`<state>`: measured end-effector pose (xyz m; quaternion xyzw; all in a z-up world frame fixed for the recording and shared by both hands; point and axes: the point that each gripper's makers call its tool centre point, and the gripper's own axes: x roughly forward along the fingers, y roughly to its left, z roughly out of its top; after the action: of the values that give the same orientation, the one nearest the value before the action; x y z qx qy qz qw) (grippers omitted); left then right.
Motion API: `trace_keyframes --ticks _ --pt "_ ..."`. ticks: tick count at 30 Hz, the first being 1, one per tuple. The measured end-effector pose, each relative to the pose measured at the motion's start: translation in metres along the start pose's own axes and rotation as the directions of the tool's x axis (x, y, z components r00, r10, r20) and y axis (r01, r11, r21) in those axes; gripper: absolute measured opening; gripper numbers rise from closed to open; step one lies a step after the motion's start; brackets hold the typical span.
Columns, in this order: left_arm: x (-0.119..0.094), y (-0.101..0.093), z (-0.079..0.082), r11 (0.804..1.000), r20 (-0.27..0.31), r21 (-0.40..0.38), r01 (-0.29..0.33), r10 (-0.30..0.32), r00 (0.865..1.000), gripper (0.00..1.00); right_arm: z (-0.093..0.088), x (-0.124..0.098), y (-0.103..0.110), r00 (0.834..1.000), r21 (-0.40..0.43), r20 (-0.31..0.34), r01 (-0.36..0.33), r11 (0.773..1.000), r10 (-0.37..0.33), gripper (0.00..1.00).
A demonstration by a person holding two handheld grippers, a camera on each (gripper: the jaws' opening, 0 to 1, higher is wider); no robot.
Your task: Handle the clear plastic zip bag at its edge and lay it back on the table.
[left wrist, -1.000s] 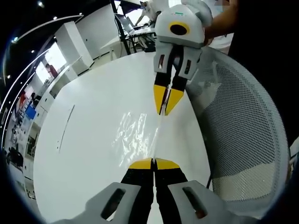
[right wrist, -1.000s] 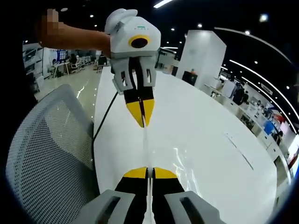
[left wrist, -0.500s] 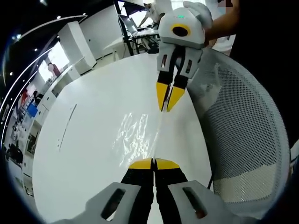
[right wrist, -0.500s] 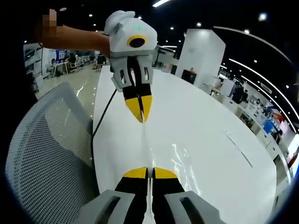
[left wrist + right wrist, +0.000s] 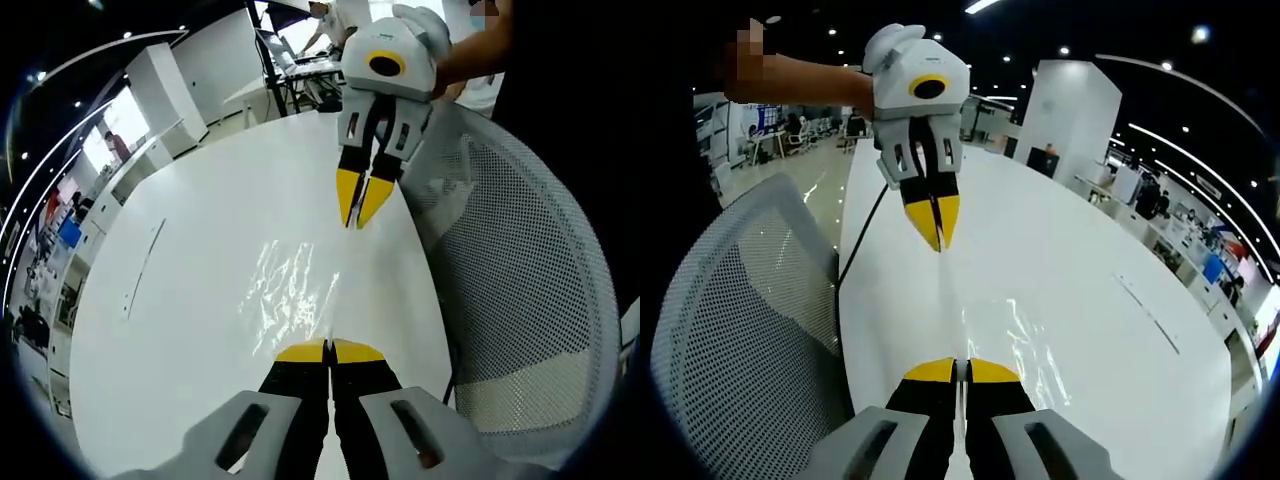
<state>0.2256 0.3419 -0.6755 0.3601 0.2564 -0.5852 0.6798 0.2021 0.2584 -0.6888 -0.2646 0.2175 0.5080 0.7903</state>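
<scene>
Your two grippers face each other over the near edge of the white table (image 5: 180, 300), beside a white mesh chair (image 5: 520, 300). In the left gripper view, your left gripper (image 5: 329, 351) has its yellow-tipped jaws pressed together on the edge of the clear plastic zip bag (image 5: 290, 290), which lies crinkled and glinting on the tabletop close to that edge. Opposite, your right gripper (image 5: 359, 218) hangs above the table with its jaws slightly apart at the tips, holding nothing. In the right gripper view, the bag (image 5: 1025, 345) lies just beyond the right gripper (image 5: 961, 370); whether those near tips grip anything cannot be told there.
</scene>
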Motion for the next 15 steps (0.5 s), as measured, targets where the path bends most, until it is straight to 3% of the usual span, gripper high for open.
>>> trace_keyframes --ticks 15 --pt "-0.0013 0.0008 0.0007 1.000 -0.002 0.002 0.002 -0.002 1.000 0.00 0.0012 -0.0008 -0.0010 1.000 0.007 0.007 0.007 1.000 -0.007 0.00"
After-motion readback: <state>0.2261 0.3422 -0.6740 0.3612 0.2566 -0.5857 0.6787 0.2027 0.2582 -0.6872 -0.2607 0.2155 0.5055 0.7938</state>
